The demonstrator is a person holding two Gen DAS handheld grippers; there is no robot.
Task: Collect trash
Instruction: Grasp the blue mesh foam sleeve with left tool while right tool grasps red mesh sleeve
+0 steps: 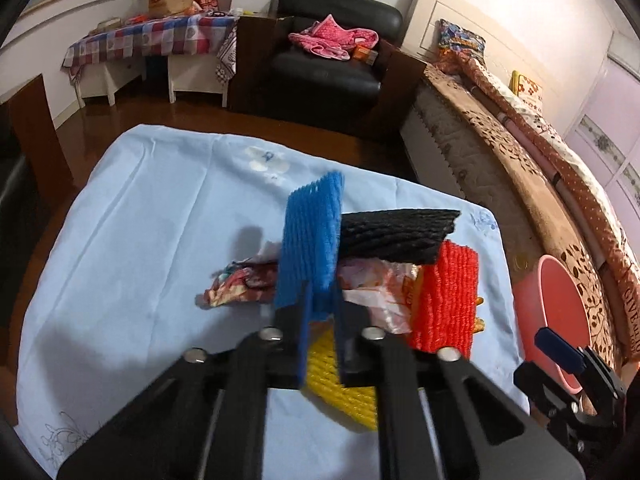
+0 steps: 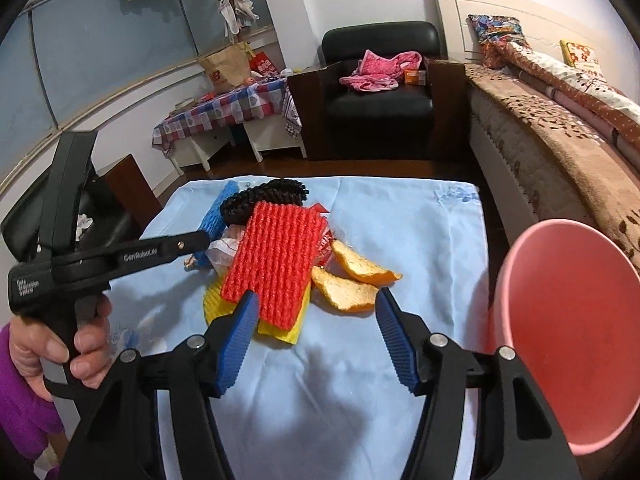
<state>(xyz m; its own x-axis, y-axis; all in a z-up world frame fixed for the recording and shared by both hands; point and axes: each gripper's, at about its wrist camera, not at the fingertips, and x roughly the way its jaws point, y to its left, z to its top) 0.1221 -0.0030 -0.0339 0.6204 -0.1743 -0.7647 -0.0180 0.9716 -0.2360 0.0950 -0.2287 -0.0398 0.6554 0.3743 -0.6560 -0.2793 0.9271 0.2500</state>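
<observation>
Clamping the lower edge of a blue foam net, the left gripper lifts what looks light, soft, crushable trash off the table. Right view: the right gripper gapes empty before the red net, pink bin beside.

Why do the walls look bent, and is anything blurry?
Left wrist view: a fisheye lens bows the walls and darkens the corners; the left gripper, shut on the blue foam net, looks smeared. Right wrist view: same bending; the right gripper is sharp, its shadow on the blue tablecloth.
</observation>
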